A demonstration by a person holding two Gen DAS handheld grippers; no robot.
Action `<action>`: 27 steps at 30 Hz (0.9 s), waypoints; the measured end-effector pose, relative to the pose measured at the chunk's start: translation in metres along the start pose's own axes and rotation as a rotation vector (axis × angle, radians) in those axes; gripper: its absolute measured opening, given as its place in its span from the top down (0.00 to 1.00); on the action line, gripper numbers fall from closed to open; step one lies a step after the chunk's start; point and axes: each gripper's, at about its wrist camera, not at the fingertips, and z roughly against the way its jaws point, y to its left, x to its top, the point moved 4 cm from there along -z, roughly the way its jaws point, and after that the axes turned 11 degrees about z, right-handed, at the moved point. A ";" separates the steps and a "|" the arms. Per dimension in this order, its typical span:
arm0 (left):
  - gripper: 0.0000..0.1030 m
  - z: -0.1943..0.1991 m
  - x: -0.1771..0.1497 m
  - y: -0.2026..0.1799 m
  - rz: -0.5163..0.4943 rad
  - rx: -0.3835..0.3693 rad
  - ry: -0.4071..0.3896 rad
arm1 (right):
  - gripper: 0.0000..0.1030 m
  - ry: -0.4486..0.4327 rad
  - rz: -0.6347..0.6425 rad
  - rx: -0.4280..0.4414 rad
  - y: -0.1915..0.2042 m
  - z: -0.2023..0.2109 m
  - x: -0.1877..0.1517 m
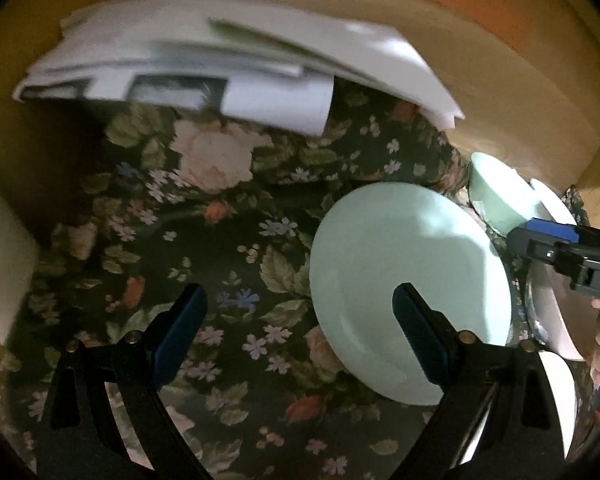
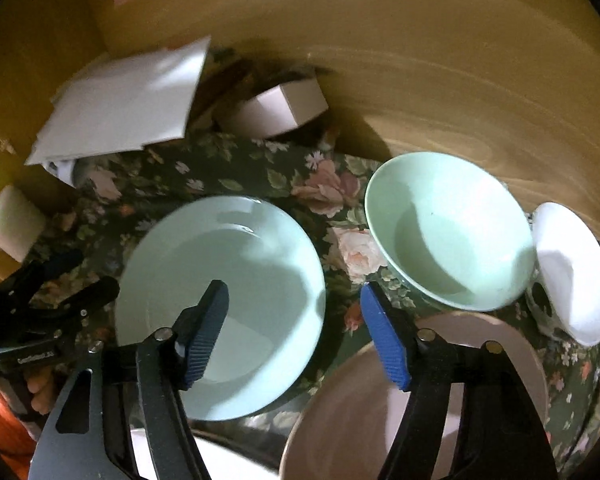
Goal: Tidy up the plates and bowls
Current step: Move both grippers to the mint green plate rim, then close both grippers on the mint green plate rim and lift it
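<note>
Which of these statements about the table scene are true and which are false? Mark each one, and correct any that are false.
1. Both pairs of jaws stand apart with nothing between them. True: the left gripper and the right gripper are open and empty.
2. The pale green plate lies flat on the floral cloth. True.
3. The green bowl is stacked on the pale green plate. False: it stands apart, on the cloth to the plate's right.
4. The white papers lie on the pale green plate. False: they lie beyond it, at the cloth's far edge.
5. The white bowl is beside the green bowl. True.
</note>
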 end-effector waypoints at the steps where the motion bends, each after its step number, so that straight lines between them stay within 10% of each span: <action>1: 0.08 -0.003 0.000 0.000 0.001 -0.003 0.007 | 0.40 0.015 0.001 0.001 -0.001 -0.004 0.001; 27: 0.57 -0.029 -0.025 -0.021 -0.080 -0.075 0.116 | 0.75 0.228 0.095 -0.016 0.026 -0.050 0.002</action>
